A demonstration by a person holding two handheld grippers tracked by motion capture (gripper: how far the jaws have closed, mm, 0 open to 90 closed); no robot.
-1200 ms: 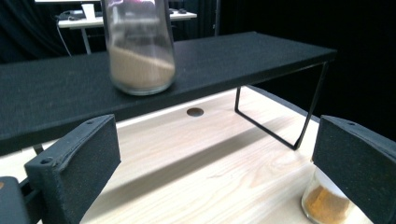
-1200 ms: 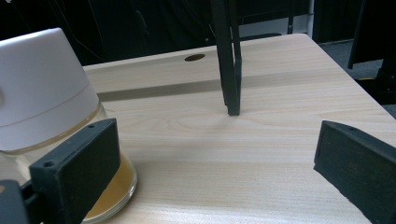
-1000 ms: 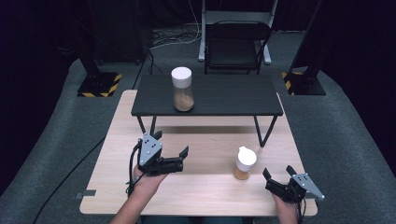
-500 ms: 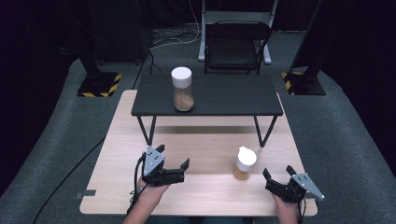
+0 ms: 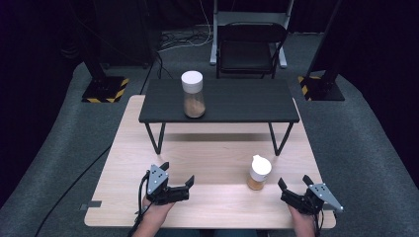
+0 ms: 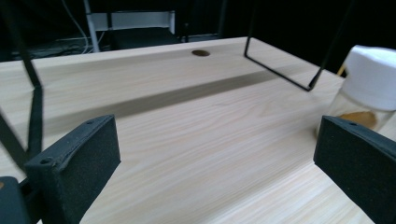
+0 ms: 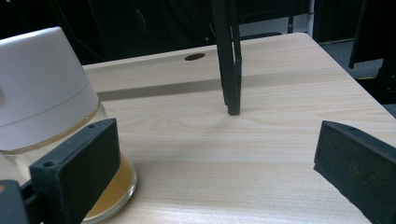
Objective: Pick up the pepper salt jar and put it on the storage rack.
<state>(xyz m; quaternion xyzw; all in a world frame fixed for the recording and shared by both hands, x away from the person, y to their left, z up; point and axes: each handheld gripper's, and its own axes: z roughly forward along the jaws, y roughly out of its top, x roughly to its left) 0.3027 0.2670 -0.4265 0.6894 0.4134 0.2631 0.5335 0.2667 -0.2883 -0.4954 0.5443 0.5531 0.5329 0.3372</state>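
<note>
So the surface here is a pale, light-wood table (image 5: 212, 163) with a visible grain, sitting on grey carpet in a pretty dark room with black curtains all round. On the far half of it stands a low black shelf on thin wire legs (image 5: 220, 101), and there's a tall clear jar with a white lid and brown contents (image 5: 192, 94) on top of that. Behind the table you can see a black folding chair (image 5: 251, 47), plus two stand bases with yellow-and-black hazard tape (image 5: 104, 90) on the floor. The small clear jar with a white cap and amber stuff inside (image 5: 259, 173) stands upright on the table near the front right. The left gripper (image 5: 177, 175) and right gripper (image 5: 295, 186) both hover low at the near edge, fingers spread wide, holding nothing; the small jar sits between them, closer to the right one.
</note>
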